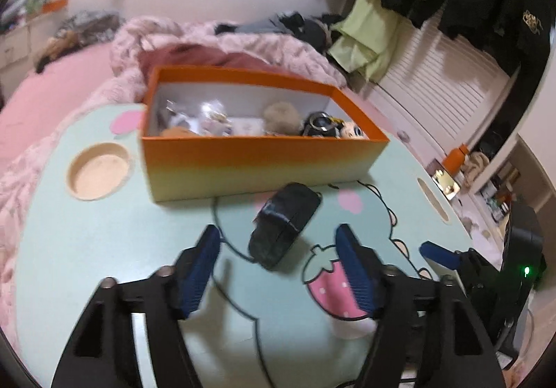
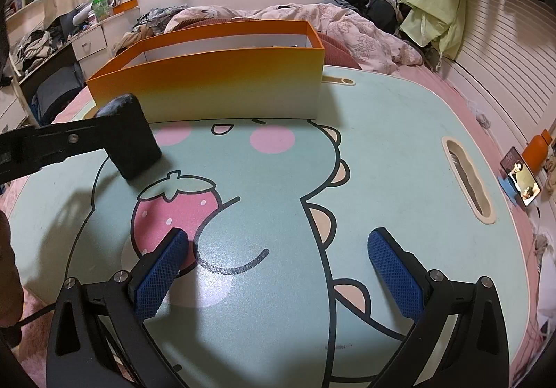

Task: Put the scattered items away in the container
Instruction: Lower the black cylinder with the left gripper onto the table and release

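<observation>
A black, rounded, box-shaped object [image 1: 283, 224] lies on the mint-green cartoon table [image 1: 104, 249], just in front of the orange-to-cream box [image 1: 260, 162]. Inside the box are several small items, among them a fluffy ball [image 1: 281, 116] and a doll head [image 1: 352, 130]. My left gripper [image 1: 278, 231] is open, its blue pads either side of the black object's near end without touching it. From the right wrist, the black object [image 2: 133, 144] sits behind the left gripper's finger, near the box [image 2: 208, 89]. My right gripper [image 2: 278, 235] is wide open over the table, holding nothing.
The table has a round cup recess [image 1: 99, 170] at the left and a long slot [image 2: 467, 179] at the right. It stands on a bed with pink bedding [image 2: 365, 30]. A lit phone [image 2: 521, 179] and an orange bottle [image 2: 537, 148] stand beyond the right edge.
</observation>
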